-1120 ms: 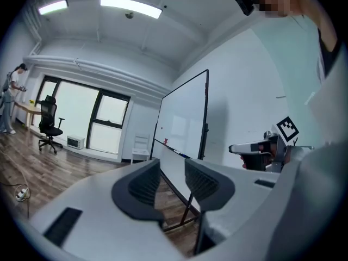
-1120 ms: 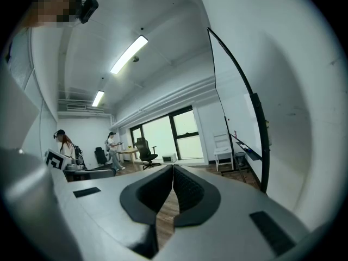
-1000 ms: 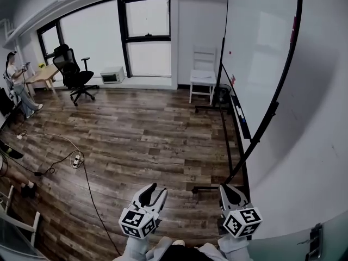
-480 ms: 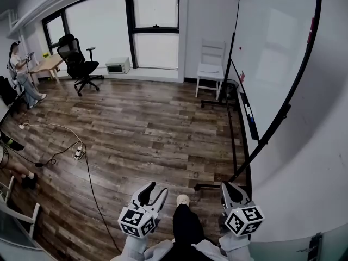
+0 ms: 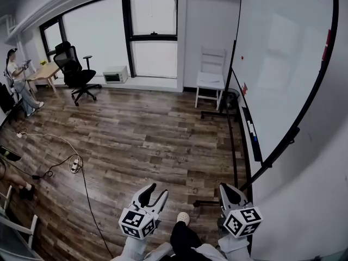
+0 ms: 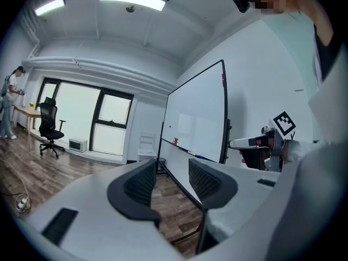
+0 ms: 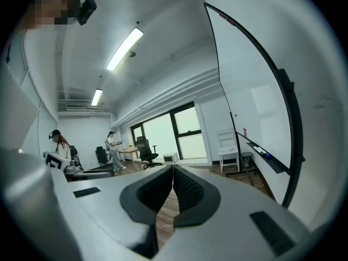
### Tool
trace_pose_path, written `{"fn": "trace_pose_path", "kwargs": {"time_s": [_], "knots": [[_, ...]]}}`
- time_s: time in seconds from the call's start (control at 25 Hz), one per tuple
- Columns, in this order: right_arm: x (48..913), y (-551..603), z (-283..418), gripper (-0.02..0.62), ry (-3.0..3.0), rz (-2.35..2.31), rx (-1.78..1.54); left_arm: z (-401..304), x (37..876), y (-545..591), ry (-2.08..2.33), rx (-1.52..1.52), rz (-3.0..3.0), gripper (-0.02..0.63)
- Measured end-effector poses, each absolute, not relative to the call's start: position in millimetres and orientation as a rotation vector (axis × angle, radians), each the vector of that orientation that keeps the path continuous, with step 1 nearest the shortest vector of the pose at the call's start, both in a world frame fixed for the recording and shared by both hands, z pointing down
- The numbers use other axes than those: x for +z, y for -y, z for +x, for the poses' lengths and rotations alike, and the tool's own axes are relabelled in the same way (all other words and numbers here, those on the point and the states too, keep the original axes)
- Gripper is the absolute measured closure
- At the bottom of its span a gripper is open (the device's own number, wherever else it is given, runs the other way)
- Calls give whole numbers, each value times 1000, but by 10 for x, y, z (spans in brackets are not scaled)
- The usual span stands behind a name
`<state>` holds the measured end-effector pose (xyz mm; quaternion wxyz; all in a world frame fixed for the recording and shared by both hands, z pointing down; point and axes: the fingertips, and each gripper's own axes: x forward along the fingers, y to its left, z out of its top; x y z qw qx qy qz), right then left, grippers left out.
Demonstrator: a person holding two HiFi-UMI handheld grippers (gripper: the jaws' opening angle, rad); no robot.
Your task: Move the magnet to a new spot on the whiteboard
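Note:
The whiteboard stands on a wheeled frame at the right, seen edge-on. A small red magnet sticks to its far half, and shows as a red dot in the left gripper view. My left gripper is held low over the floor. Its jaws have just been opening and stand open with nothing between them. My right gripper is next to the board's near stand foot, shut and empty. Both grippers are far from the magnet.
A pen tray with markers runs along the board, with a red piece at its far end. A white chair and bin stand beyond. An office chair, microwave, person and floor cable are at left.
The whole view has advanced toward the whiteboard, which now looks larger and nearer. A shoe has come into view between the grippers. Both grippers keep their places low in the frame.

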<state>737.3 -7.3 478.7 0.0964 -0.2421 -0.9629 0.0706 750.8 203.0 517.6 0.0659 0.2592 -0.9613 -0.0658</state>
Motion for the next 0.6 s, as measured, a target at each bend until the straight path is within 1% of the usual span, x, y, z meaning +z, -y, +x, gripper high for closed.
{"fn": "trace_pose_path", "kwargs": {"time_s": [0.36,0.6], "knots": [[4761,132,6372,569,2855,-677,211,6405,5081,-2042,2897,-167,812,422],[4802,182,5814,568,2848,-646,215,5819,5085,-2035,2887,-178,833,422]]}}
